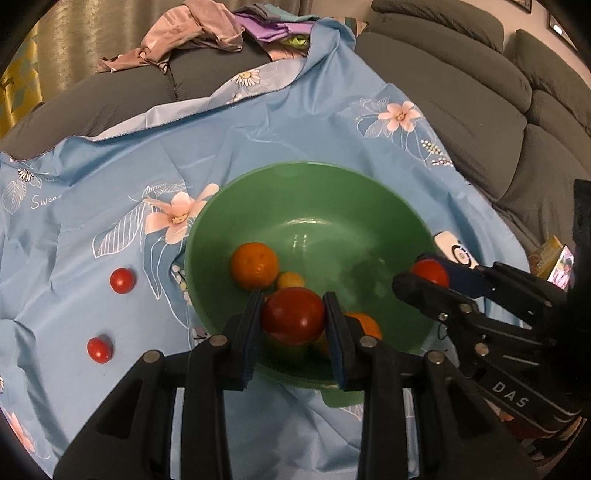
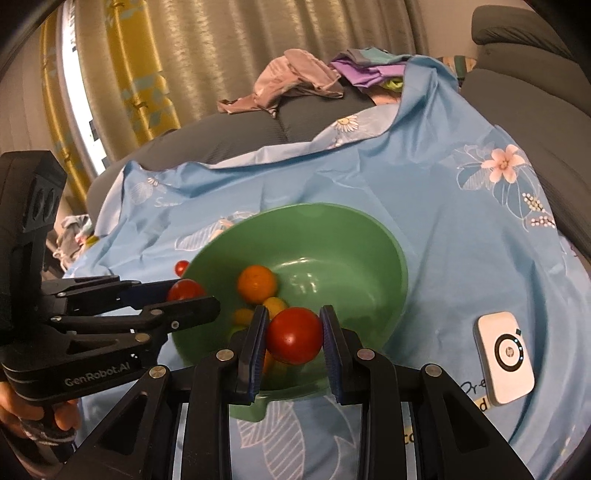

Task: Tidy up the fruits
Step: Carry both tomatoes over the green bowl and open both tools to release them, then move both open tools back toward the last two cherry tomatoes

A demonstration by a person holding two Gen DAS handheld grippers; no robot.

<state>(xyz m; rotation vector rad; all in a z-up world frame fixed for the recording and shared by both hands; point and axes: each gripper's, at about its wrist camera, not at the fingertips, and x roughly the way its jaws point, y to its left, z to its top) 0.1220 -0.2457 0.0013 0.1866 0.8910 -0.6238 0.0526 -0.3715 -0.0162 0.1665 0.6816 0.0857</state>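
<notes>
A green bowl (image 1: 332,206) sits on a blue floral cloth (image 1: 258,140). It holds an orange (image 1: 254,270), a small yellow fruit (image 1: 290,280) and more orange fruit low down. My left gripper (image 1: 293,321) is shut on a red tomato (image 1: 293,320) over the bowl's near side. My right gripper (image 2: 294,336) is shut on another red tomato (image 2: 294,335) over the bowl (image 2: 351,236); it shows in the left wrist view (image 1: 430,274) at the bowl's right rim. Two small tomatoes (image 1: 121,280) (image 1: 99,349) lie on the cloth to the left.
A white device (image 2: 505,356) lies on the cloth right of the bowl. Grey sofa cushions (image 1: 461,96) rise behind and to the right. A pile of clothes (image 1: 207,33) lies at the back. Curtains (image 2: 184,55) hang behind.
</notes>
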